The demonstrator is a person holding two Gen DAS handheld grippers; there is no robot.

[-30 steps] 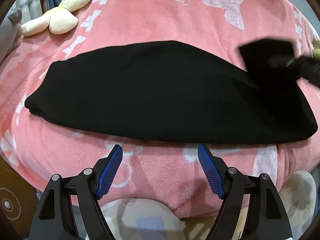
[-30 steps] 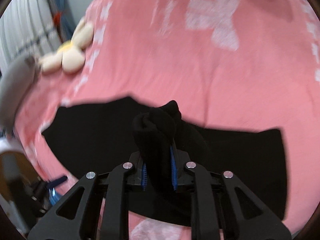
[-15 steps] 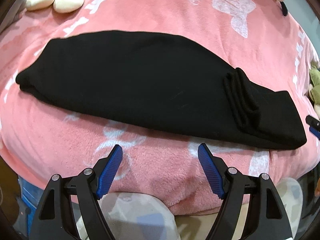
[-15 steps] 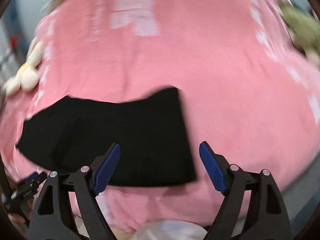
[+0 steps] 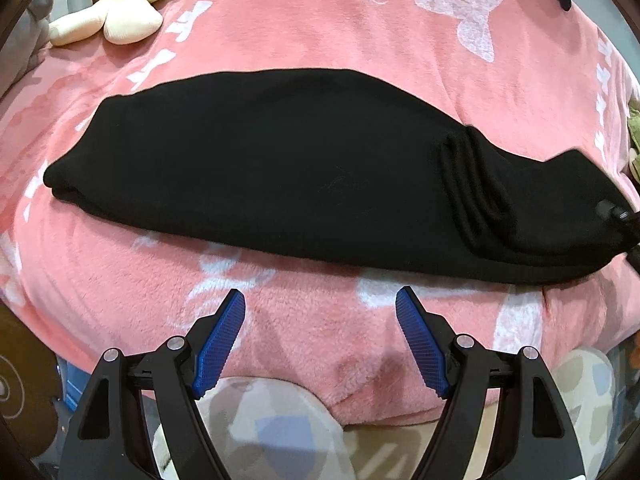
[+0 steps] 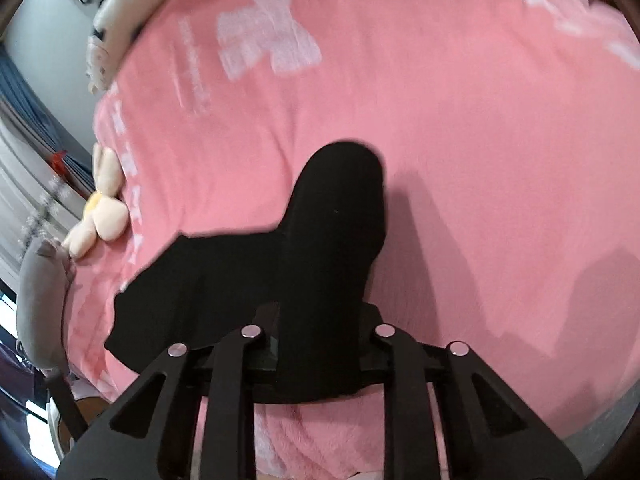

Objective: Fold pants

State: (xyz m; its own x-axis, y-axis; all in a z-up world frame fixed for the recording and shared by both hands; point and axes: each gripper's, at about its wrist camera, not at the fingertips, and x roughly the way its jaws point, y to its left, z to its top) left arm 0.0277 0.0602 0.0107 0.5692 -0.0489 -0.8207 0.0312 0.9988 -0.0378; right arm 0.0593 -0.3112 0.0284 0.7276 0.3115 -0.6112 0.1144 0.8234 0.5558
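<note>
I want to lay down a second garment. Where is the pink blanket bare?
Beyond the black pants, the pink fleece blanket is bare toward the white bow print. A narrower strip lies along the near edge. Crowded: cream plush toy, far left.

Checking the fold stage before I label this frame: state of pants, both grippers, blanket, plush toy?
black pants: lying flat along the bed, right end bunched into folds and lifted
right gripper: jaws closing, pants fabric between them
left gripper: open, nothing between the fingers, short of the pants' near edge
pink blanket: spread under the pants
cream plush toy: lying on the blanket, clear of the pants
</note>
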